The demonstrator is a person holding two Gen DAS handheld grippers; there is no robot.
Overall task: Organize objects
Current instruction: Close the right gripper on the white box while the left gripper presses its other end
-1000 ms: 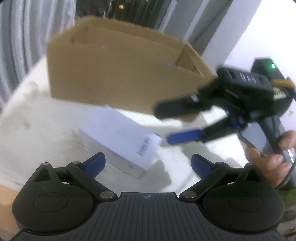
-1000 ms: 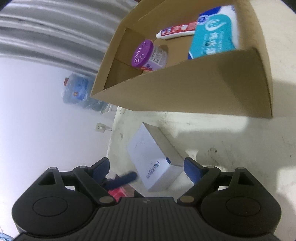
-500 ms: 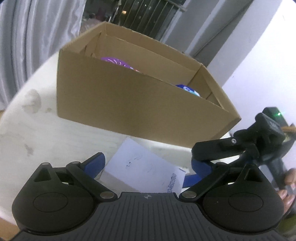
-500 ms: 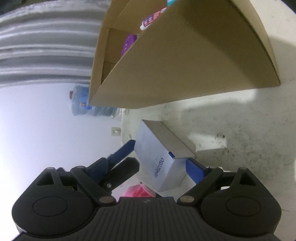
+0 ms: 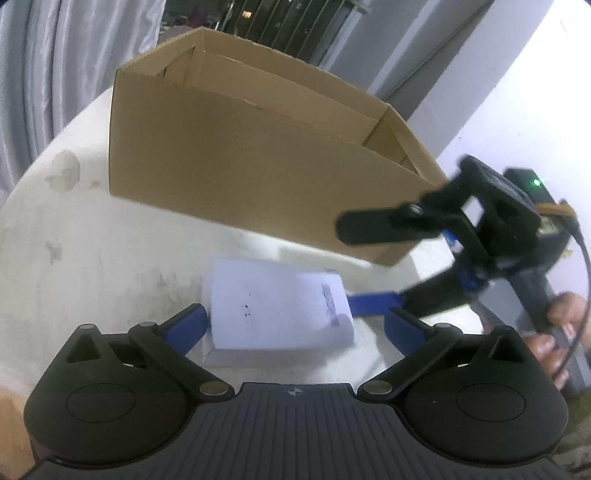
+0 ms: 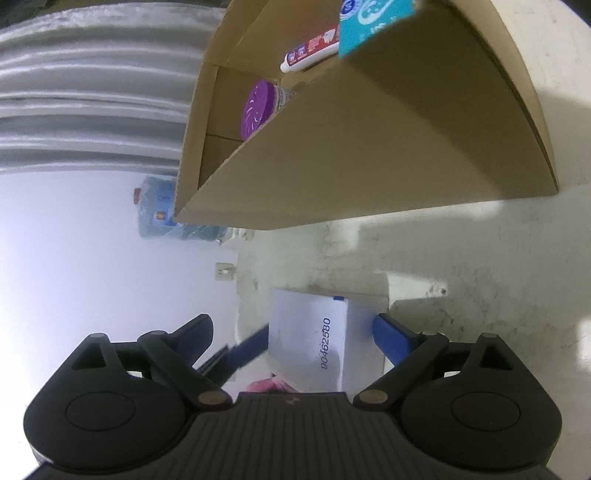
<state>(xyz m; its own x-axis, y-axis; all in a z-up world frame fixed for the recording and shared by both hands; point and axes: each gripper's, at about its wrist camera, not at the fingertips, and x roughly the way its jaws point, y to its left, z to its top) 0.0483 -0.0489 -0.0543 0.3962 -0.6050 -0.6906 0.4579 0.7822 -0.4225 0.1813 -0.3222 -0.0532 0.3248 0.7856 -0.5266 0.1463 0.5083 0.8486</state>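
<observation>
right now both tongs sit low over the white table (image 5: 74, 258), aimed at the white box (image 5: 277, 306) lying flat on it. left gripper (image 5: 295, 325) is spread wide & opening, box btwn its blue fingers (image 5: 184, 326), left pad just beside the box edge, right pad apart from it. right gripper (image 6: 295, 332) also wide & opening, box's numbered end btwn its fingers, no squeeze visible. in left view the right gripper comes in from the right, a hand (image 5: 554, 339) on its handle. beyond the tongs stands the cardboard box (image 6: 369, 147), w/ a purple-lidded jar (image 6: 258, 107), a tube (image 6: 314, 51) & a teal pack (image 6: 373, 22) inside.
</observation>
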